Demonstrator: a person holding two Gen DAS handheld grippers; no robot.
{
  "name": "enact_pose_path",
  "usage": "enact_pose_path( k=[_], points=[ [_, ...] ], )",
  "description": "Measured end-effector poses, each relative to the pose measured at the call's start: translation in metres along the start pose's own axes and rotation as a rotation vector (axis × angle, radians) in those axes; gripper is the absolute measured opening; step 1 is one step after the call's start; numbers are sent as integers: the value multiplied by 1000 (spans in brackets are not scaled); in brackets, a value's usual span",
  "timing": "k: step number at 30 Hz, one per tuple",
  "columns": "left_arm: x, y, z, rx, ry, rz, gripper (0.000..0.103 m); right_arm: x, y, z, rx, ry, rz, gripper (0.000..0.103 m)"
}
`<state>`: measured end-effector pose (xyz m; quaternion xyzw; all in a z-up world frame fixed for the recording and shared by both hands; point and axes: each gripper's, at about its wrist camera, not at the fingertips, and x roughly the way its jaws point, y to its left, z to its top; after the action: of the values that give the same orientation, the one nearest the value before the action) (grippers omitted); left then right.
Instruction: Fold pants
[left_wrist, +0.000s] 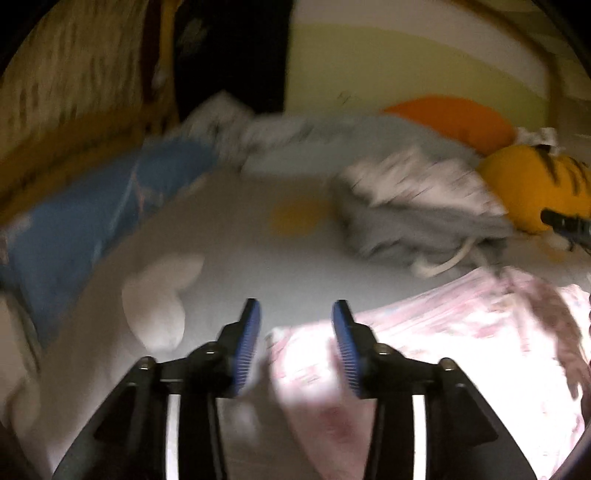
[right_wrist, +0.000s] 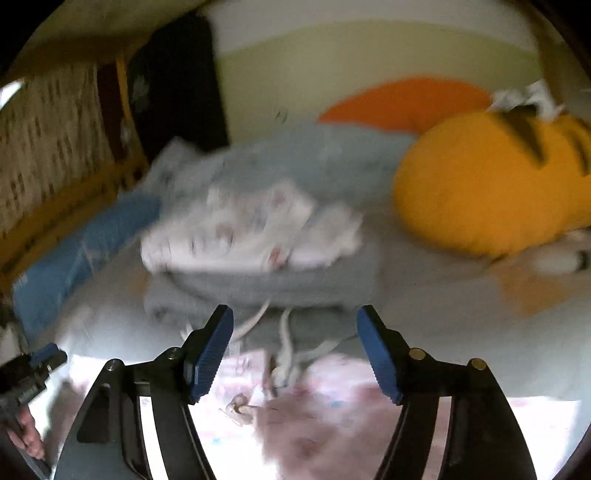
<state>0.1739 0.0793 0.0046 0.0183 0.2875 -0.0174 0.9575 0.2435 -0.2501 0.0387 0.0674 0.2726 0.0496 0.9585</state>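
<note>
Both tools spread, nothing between the pads. Left tool (left_wrist: 295, 345) poised over the near left corner of the pale pink printed cotton pants (left_wrist: 461, 339), which lie flat on the light grey bed sheet (left_wrist: 258, 266) at the near edge of the bed, stretching off to the right. Right tool (right_wrist: 295, 354) poised above the far edge of the same pants (right_wrist: 295, 424), just beside the white drawstrings (right_wrist: 284, 343) trailing from the grey folded garment (right_wrist: 266, 291) behind.

Risks from here, judged from this layout:

- Snagging the drawstrings. Cords lying right at the pants' far edge; a pinch placed a little too far would gather cord with cloth and drag the grey pile, topped by the white patterned folded cloth (right_wrist: 243, 236), out of shape.
- Grabbing sheet along with pants. Thin fabric flat on soft bedding; a deep bite would lift the sheet and spoil the fold.
- Catching one layer only. Edges blurred here, so layer count cannot be told; a shallow pinch could let the lower layer slide and leave a crooked fold.
- Uneven lift. Tools at different points of the garment; mismatched pulls would skew the crease.
- Crowding. Round yellow striped plush toy (right_wrist: 491, 184) far right and blue pillow (left_wrist: 85, 225) far left leave limited room for carrying cloth outward.
</note>
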Motion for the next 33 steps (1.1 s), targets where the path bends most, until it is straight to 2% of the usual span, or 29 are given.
enact_pose_path(
  k=[3, 4, 7, 9, 11, 14, 17, 20, 22, 23, 26, 27, 29, 31, 32, 33],
  points=[
    [-33, -37, 19, 57, -96, -73, 59, -56, -36, 13, 6, -68, -44, 72],
    [-38, -49, 26, 74, -116, -83, 60, -74, -52, 14, -12, -82, -98, 72],
    [-43, -98, 57, 68, -153, -159, 62, -96, -91, 16, -21, -34, -242, 72],
    [-37, -133, 77, 43, -148, -217, 62, -100, -128, 9, 36, 21, -280, 72],
    [-30, -164, 89, 35, -141, -275, 62, -99, -166, -6, 122, 58, -255, 72],
    [-12, -209, 99, 29, -106, -322, 62, -87, -215, -32, 292, 123, -223, 69],
    [12, -233, 94, 1, -51, -376, 62, -67, -244, -54, 415, 207, -151, 65],
    [39, -236, 74, -46, -21, -407, 62, -58, -263, -80, 536, 255, -76, 63],
    [59, -237, 58, -28, 29, -376, 62, -51, -265, -93, 567, 266, -47, 61],
    [74, -237, 53, 2, 85, -345, 60, -51, -264, -96, 565, 262, -54, 61],
    [90, -230, 43, 5, 118, -312, 59, -50, -266, -98, 597, 244, -23, 61],
    [96, -227, 42, -15, 146, -313, 59, -48, -268, -100, 610, 250, 1, 61],
    [104, -223, 41, -61, 184, -370, 59, -45, -268, -102, 629, 251, 39, 61],
    [110, -221, 39, -92, 214, -402, 59, -43, -269, -102, 646, 258, 78, 53],
    [111, -222, 37, -93, 221, -396, 59, -43, -271, -104, 666, 261, 90, 51],
    [113, -222, 36, -86, 226, -385, 59, -42, -273, -106, 681, 264, 85, 45]
  ],
)
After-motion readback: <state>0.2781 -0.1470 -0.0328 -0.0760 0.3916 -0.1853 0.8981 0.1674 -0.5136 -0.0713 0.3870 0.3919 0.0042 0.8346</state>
